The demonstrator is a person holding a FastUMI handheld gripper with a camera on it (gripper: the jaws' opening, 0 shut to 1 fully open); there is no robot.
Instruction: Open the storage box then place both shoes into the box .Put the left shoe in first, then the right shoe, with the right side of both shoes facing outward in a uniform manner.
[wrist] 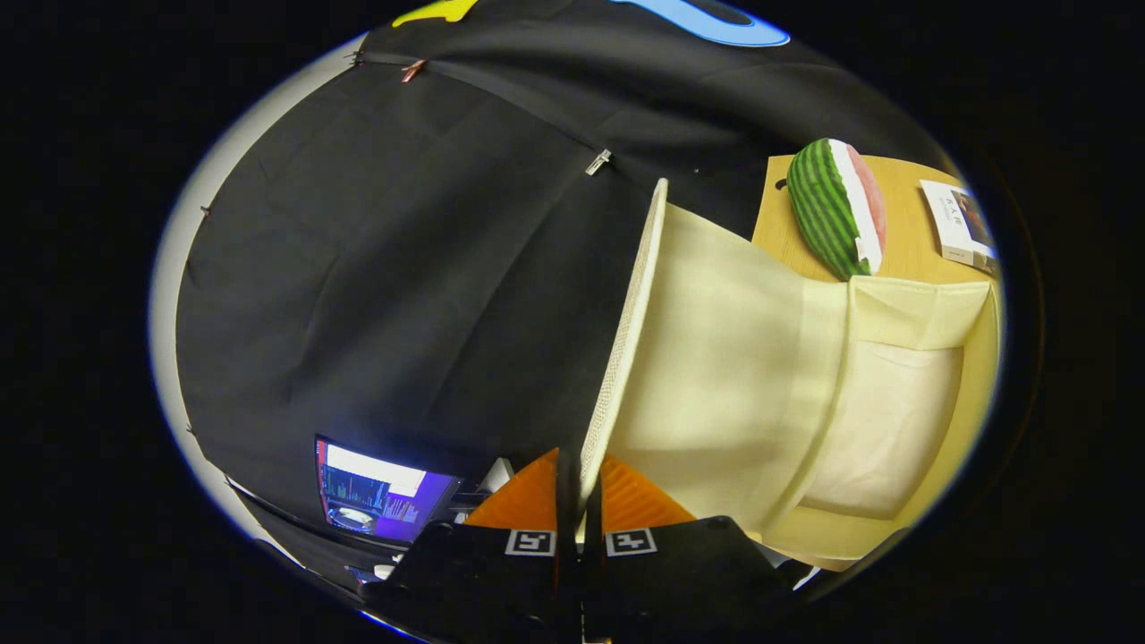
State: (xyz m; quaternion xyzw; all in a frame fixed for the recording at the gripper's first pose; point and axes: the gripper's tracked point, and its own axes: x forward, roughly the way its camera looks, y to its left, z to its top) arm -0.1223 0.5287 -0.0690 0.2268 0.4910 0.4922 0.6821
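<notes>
The gripper (580, 501) has its jaws nearly closed, both fingers pinching the thin edge of the storage box's lid (626, 331), which stands lifted. The cream box (894, 420) lies open beyond it on the worktop (903, 215), beside a watermelon slice (836, 210).

A recording booth set up like a home corner: black cloth wall (376, 295) pinned with clips (597, 162), a lit computer monitor (380, 492) below it, and a wooden surface (903, 224) carrying a watermelon-slice cushion (836, 206), a booklet (957, 224) and a cream fabric storage box (805, 394).
</notes>
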